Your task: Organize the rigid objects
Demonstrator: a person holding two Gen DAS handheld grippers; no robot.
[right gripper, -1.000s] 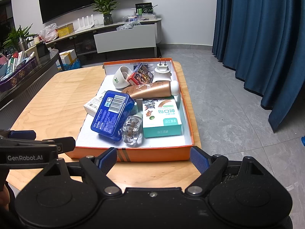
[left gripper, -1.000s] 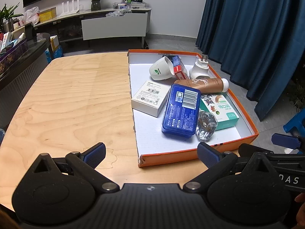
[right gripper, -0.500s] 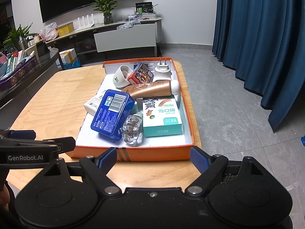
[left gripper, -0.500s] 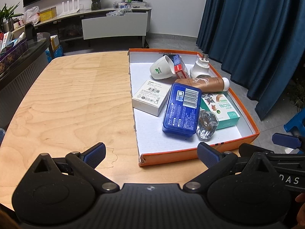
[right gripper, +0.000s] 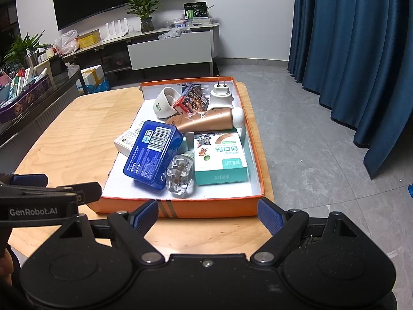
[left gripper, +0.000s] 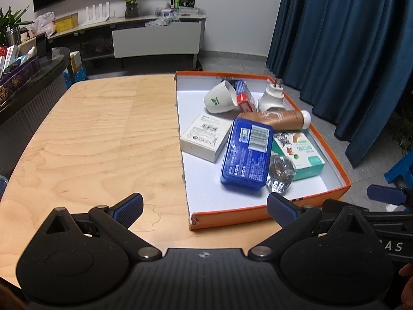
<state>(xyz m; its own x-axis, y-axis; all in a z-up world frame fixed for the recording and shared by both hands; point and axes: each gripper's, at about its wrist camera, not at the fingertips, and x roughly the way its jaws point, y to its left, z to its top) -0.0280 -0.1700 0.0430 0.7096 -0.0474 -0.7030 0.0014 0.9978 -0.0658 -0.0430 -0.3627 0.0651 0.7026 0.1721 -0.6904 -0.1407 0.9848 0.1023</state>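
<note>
An orange tray [left gripper: 232, 218] [right gripper: 206, 208] sits on the right side of a wooden table [left gripper: 103, 134]. It holds a blue case [left gripper: 246, 152] [right gripper: 152, 153], a clear glass bottle [left gripper: 280, 173] [right gripper: 180, 174], a green-white box [left gripper: 299, 151] [right gripper: 219, 159], a white box [left gripper: 204, 137], a bronze tube [left gripper: 273, 120] [right gripper: 206, 120], a white cup [left gripper: 219, 98] [right gripper: 164, 103], a red box [right gripper: 192, 99] and a white plug [left gripper: 272, 98] [right gripper: 222, 94]. My left gripper [left gripper: 205, 205] and right gripper [right gripper: 207, 214] are open and empty, held before the tray's near edge.
A dark counter with boxes [left gripper: 18, 64] stands at the left. A low cabinet with plants [left gripper: 155, 33] is at the back. Blue curtains [right gripper: 361, 51] hang at the right over grey floor [right gripper: 322, 155]. The left gripper's body [right gripper: 38, 201] shows in the right wrist view.
Both grippers have drifted very slightly; the tray and its contents look a touch lower and closer in the views. Nothing was taken or let go.
</note>
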